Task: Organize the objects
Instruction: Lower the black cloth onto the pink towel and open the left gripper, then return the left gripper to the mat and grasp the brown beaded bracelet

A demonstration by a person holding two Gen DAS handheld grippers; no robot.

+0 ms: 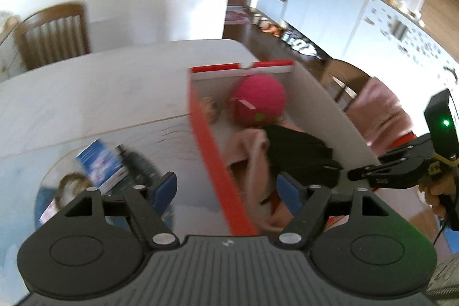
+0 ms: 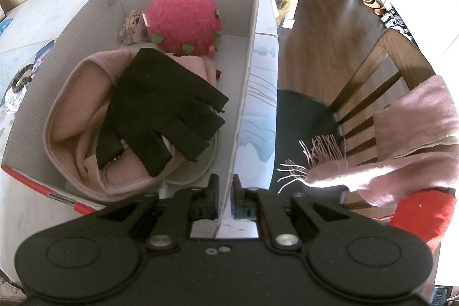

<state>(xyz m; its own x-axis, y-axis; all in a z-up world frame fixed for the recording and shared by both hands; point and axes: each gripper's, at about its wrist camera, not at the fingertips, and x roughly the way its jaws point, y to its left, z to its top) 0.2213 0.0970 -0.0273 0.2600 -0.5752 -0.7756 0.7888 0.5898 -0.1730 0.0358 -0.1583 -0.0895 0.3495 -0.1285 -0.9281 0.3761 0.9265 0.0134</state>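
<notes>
While I look down at the box (image 2: 252, 59) on the white counter (image 1: 94, 82), my right tongs (image 2: 226, 198) are pinched on the box's right wall, one finger inside and one outside. My left tongs (image 1: 226, 191) are wide apart with nothing in them, up over the box's red left wall. Inside the box, a black glove (image 2: 163, 108) lies on top of a folded pink cloth (image 2: 71, 111). At the far end of the box sits a fuzzy pink ball (image 2: 183, 19) with green bits on it, and a small patterned thing (image 2: 130, 27) is just left of the ball. Outside the box, to its right, a pink scarf (image 2: 413, 134) hangs over a wooden chair (image 2: 373, 82). To the left of the box a blue booklet (image 1: 100, 162) lies on the counter, too blurry to read
</notes>
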